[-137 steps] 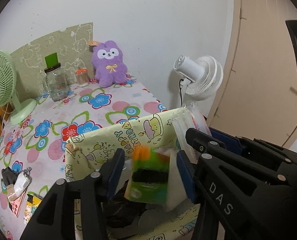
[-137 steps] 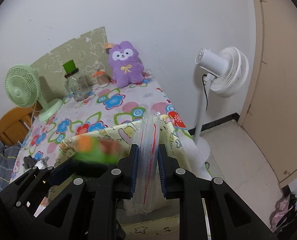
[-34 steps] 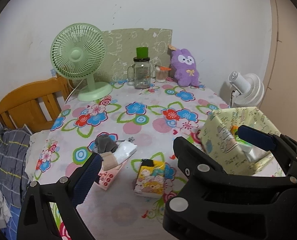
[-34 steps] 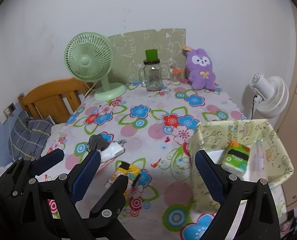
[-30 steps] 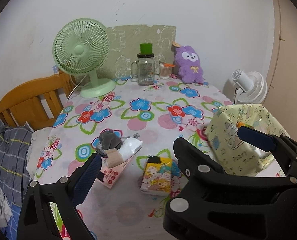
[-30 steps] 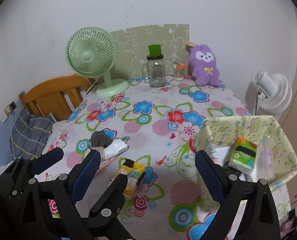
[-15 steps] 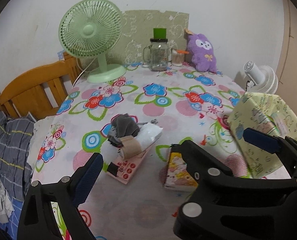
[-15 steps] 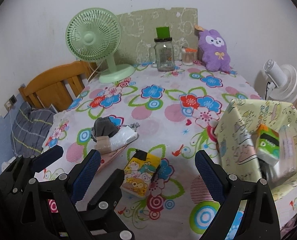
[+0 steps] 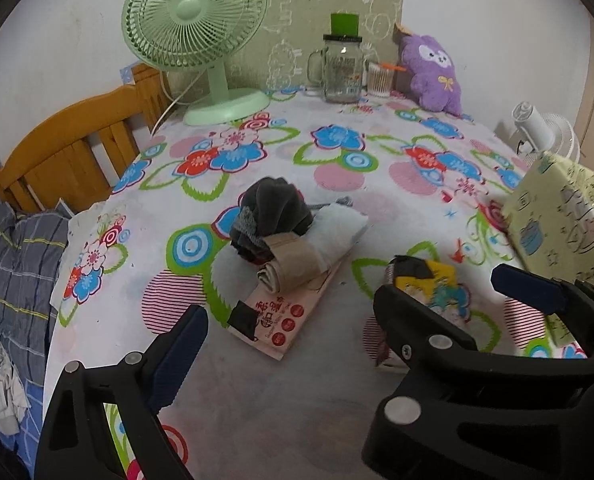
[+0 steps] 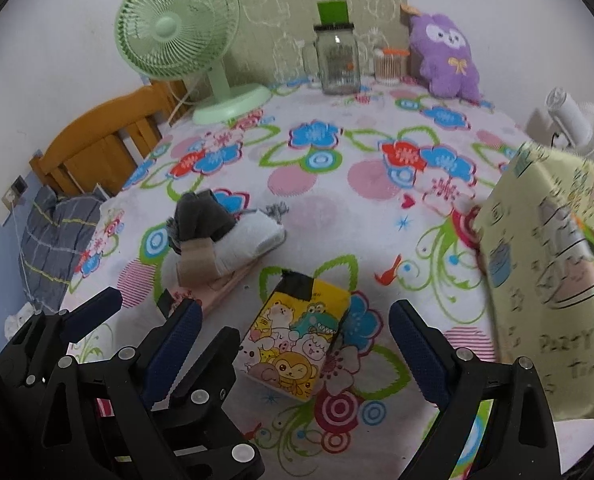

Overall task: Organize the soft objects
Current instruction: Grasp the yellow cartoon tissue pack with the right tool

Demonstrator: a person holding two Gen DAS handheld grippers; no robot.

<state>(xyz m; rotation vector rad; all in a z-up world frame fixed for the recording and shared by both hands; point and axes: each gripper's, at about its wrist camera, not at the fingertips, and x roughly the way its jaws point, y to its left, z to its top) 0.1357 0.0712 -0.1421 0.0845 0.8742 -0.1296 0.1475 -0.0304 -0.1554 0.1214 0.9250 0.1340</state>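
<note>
A yellow cartoon-print tissue pack (image 10: 297,344) lies flat on the flowered tablecloth. My right gripper (image 10: 293,344) hovers over it, jaws wide and closing; the pack shows between the pads, untouched. My left gripper (image 9: 293,332) stands open and empty just left of it, near a pink packet (image 9: 281,320). On that packet rest a beige roll (image 9: 293,264), a white rolled cloth (image 9: 337,228) and dark grey socks (image 9: 273,212). The yellow-green cartoon fabric bin (image 10: 545,288) stands at the table's right edge.
At the back stand a green desk fan (image 10: 177,32), a glass jar (image 10: 337,60) with a green lid, a cotton-swab jar (image 10: 391,64) and a purple plush (image 10: 449,56). A wooden chair back (image 9: 65,152) and a grey plaid blanket (image 9: 13,264) are left; a white floor fan (image 10: 573,120) right.
Earlier both grippers were shut on items at the bin. Both are open now. Over the last second they sank toward the table, and the yellow pack and sock pile grew nearer.
</note>
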